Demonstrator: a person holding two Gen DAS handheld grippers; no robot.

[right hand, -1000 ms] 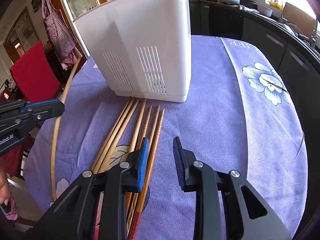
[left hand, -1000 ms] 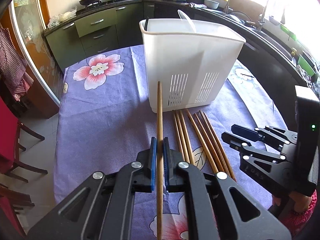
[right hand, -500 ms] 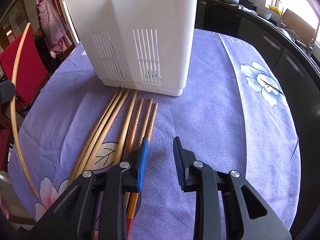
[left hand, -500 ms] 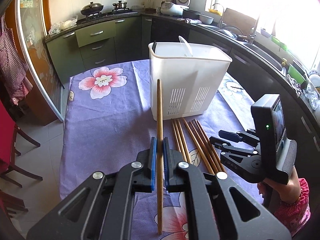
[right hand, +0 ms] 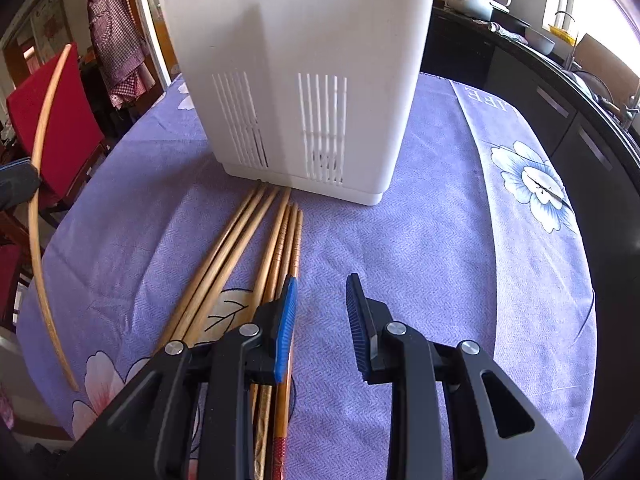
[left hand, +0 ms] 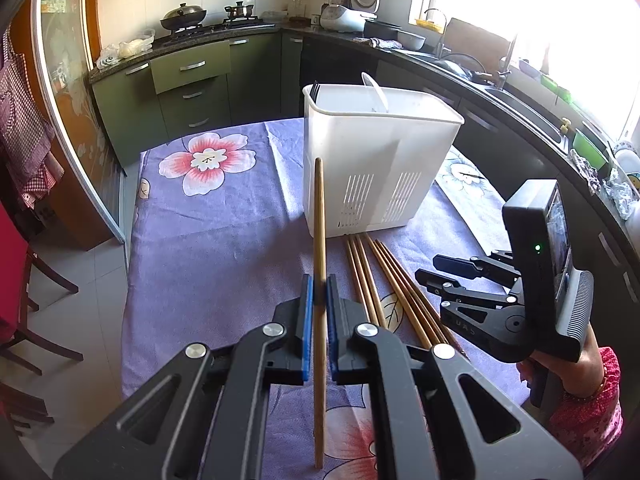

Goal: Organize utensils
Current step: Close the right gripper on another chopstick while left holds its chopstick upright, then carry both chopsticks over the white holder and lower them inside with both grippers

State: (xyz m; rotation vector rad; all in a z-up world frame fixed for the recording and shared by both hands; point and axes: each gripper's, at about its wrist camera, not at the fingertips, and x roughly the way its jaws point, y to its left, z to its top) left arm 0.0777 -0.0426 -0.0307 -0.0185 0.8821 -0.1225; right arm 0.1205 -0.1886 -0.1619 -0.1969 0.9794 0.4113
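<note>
My left gripper (left hand: 318, 292) is shut on a single wooden chopstick (left hand: 319, 216) and holds it lifted above the table, its tip pointing at the white utensil holder (left hand: 376, 160). The holder stands on the purple floral tablecloth (left hand: 208, 248) with a white spoon (left hand: 376, 92) and dark handles inside. Several wooden chopsticks (right hand: 240, 252) lie on the cloth in front of the holder (right hand: 304, 80). My right gripper (right hand: 320, 300) is open and empty, low over their near ends. The held chopstick (right hand: 40, 200) shows at the left of the right wrist view.
A red chair (right hand: 52, 120) stands left of the table. Dark green kitchen cabinets (left hand: 192, 88) and a counter with a sink (left hand: 500, 80) run behind and to the right of the table. The table's edge (left hand: 132, 280) drops off at the left.
My left gripper has risen and drawn back with the chopstick, so the holder looks smaller and farther. My right gripper has moved closer to the holder, over the lying chopsticks, still open.
</note>
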